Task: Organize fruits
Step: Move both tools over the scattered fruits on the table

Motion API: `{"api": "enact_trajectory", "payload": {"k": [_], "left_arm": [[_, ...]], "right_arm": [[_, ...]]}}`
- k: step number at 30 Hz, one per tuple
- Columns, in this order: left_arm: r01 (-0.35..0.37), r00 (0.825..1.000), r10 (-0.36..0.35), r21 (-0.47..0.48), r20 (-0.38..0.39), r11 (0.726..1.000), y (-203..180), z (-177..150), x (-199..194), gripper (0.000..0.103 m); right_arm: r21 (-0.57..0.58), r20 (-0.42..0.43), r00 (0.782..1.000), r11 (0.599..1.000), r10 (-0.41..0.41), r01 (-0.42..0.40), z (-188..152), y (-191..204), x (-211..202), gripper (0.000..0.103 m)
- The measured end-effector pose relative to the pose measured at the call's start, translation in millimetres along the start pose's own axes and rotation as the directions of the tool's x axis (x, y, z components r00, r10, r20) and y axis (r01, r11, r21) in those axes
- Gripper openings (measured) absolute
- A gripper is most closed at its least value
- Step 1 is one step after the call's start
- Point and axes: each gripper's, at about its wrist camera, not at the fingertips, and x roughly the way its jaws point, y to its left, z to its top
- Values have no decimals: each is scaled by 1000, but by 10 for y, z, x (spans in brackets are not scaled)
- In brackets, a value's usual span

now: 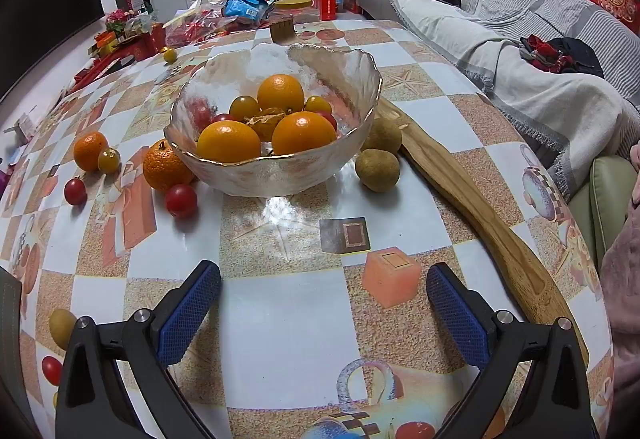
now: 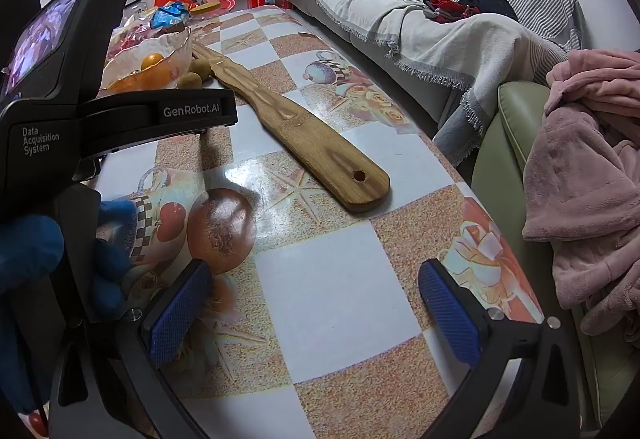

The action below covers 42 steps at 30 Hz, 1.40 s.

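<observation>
A glass bowl (image 1: 280, 175) stands mid-table and holds oranges (image 1: 228, 141) and small yellow and red tomatoes. Around it lie a mandarin (image 1: 165, 167), another orange (image 1: 90, 151), red cherry tomatoes (image 1: 181, 200), a yellow tomato (image 1: 109, 160) and two brown-green fruits (image 1: 377, 171). My left gripper (image 1: 323, 301) is open and empty, low over the table in front of the bowl. My right gripper (image 2: 314, 297) is open and empty over the table's near right part. The bowl also shows in the right wrist view (image 2: 160, 63), partly hidden by the left gripper's body.
A long wooden paddle (image 1: 460, 191) lies to the right of the bowl, also in the right wrist view (image 2: 304, 135). Snack bags and boxes (image 1: 240, 7) crowd the far table end. A sofa (image 1: 520, 51) and a pink garment (image 2: 592, 175) flank the right edge.
</observation>
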Motion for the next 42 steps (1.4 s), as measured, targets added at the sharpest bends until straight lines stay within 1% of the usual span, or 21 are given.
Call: {"api": "enact_trajectory", "payload": {"k": [1,2,3,4,8,9,10,11,13,14,16,18,20,21,23,24,25,28,30,33,42], "left_arm": [[-15,1000,15,22,-3,1000,-14,2,-2,103],[-11,1000,12,45,-25,999,-24,15,-5,103],[-12,999,16,69,-51,998,-31,30,-24,103],[-10,998,15,86,-54,996,-23,43,-82,103],[25,999,-27,78,32,997,254,164,-538,103],[40,998,-43,62,43,997,378,169,-685,103],[51,998,-53,48,42,998,507,164,-771,103],[58,998,-59,30,31,998,638,147,-852,103],[53,998,-53,4,-13,999,939,86,-928,103],[38,998,-38,0,-41,999,1082,46,-943,103],[-15,995,17,20,-102,1000,1343,-63,-942,103],[-59,988,63,31,-139,998,1567,-194,-964,103],[-71,979,74,21,-188,997,1743,-305,-966,103],[-65,972,63,0,-226,998,1853,-383,-928,103],[-67,965,58,-27,-254,997,1967,-441,-900,103],[-72,965,61,-35,-254,997,2022,-473,-905,103],[-72,965,59,-39,-256,997,2048,-492,-911,103],[-64,963,52,-40,-263,997,2075,-499,-933,103],[-62,963,51,-33,-266,998,2054,-476,-930,103],[-57,961,48,-26,-271,998,2028,-437,-910,103],[-49,951,27,-63,-307,997,1989,-401,-713,103]], "right_arm": [[-11,5,1000,1000,-16,16,-1,6,-2,103],[-16,6,1000,1000,-17,17,1,10,-1,103],[-32,-8,1000,999,-16,16,19,20,3,103],[-47,-34,999,999,-13,12,53,27,15,103],[-96,-152,988,995,-16,1,189,78,75,103],[-108,-178,984,994,-27,8,203,101,76,103],[-118,-203,978,993,-39,15,242,41,101,103],[-130,-222,974,991,-51,22,249,62,81,103],[-146,-234,972,989,-32,-2,249,118,-21,103],[-154,-241,970,988,-22,-16,243,162,-79,103],[-154,-268,963,987,11,-54,246,251,-209,103],[-139,-303,951,985,59,-105,243,353,-291,103],[-128,-339,936,980,99,-150,217,484,-344,103],[-129,-360,926,977,112,-168,189,569,-372,103],[-122,-385,913,973,133,-194,164,663,-406,103],[-119,-396,908,972,139,-201,147,725,-439,103],[-123,-403,904,970,144,-209,115,791,-473,103],[-162,-404,905,963,133,-214,73,952,-501,103],[-183,-411,901,956,137,-229,33,1043,-520,103],[-180,-416,897,954,148,-241,44,1082,-532,103],[-173,-426,892,954,151,-244,26,1089,-512,103]]}}
